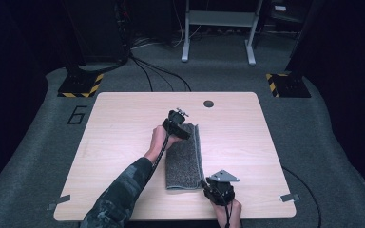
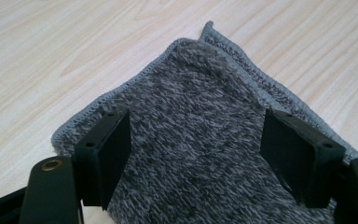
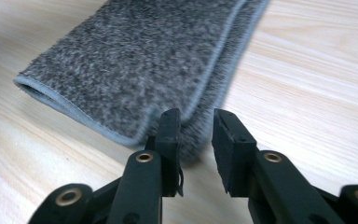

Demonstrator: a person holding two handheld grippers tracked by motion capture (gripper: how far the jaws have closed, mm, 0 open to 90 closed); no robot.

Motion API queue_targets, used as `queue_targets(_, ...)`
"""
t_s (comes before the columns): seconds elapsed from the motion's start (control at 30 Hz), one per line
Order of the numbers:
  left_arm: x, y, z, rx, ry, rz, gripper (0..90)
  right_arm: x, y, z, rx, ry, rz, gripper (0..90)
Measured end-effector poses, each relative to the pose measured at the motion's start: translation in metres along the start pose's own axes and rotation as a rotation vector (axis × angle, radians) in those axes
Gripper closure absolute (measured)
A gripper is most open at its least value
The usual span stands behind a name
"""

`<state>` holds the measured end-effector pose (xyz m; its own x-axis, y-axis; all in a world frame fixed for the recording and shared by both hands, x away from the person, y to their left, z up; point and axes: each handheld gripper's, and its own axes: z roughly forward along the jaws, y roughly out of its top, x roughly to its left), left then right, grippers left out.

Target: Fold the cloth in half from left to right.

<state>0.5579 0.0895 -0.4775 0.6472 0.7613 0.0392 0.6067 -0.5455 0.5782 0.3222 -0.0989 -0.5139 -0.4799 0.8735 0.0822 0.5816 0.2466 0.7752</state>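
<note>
folded grey towel lies flat on wooden table

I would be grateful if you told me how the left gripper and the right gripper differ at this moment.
The left gripper sits at the far end of the folded grey towel; the right gripper sits at its near right corner. The left gripper's jaws stand wide apart over the pile; the right gripper's jaws are only narrowly parted, with the towel's corner edge just ahead of the gap. The right gripper carries a grey three-cornered plate; none is visible on the left. Neither clamps the towel.
</note>
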Motion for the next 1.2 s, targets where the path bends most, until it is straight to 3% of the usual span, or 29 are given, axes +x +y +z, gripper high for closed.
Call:
queue_targets(0.13, -0.002, 0.001, 0.003, -0.003, 0.002, 0.001, 24.3, -0.003, 0.007, -0.008, -0.045, 0.014, 0.016, 60.7)
queue_targets(0.2, -0.004, 0.004, 0.007, 0.001, 0.016, 0.014, 24.3, 0.0, 0.016, -0.003, -0.051, 0.031, -0.001, 54.3)
queue_targets(0.33, -0.009, 0.005, 0.016, 0.022, 0.041, 0.02, 24.4, 0.009, 0.027, 0.021, 0.034, 0.021, -0.05, 45.8)
queue_targets(0.43, -0.008, 0.004, 0.022, 0.036, 0.047, 0.017, 24.3, 0.01, 0.021, 0.025, 0.07, -0.004, -0.058, 45.7)
queue_targets(0.47, -0.007, 0.003, 0.024, 0.024, 0.036, 0.001, 24.2, 0.009, 0.017, 0.023, 0.079, -0.016, -0.053, 45.7)
queue_targets(0.6, -0.007, 0.003, 0.027, 0.025, 0.041, 0.0, 24.0, -0.003, 0.004, 0.013, 0.09, -0.041, -0.023, 44.8)
queue_targets(0.77, -0.006, 0.003, 0.032, 0.024, 0.031, -0.004, 23.3, -0.007, 0.006, 0.006, 0.042, -0.037, -0.021, 40.6)
queue_targets(0.83, -0.004, 0.002, 0.033, 0.014, 0.023, -0.014, 22.3, -0.009, 0.008, 0.011, 0.049, -0.034, -0.009, 37.9)
queue_targets(1.03, 0.0, -0.001, 0.026, -0.009, -0.007, -0.026, 17.8, 0.0, 0.004, 0.02, 0.071, -0.028, -0.031, 35.2)
queue_targets(1.13, 0.0, -0.005, 0.012, -0.042, -0.025, -0.025, 16.1, 0.007, 0.004, 0.017, 0.085, -0.026, -0.073, 32.4)
queue_targets(1.2, 0.001, -0.01, -0.002, -0.061, -0.039, -0.024, 15.5, 0.004, 0.008, 0.012, 0.06, -0.016, -0.07, 28.0)
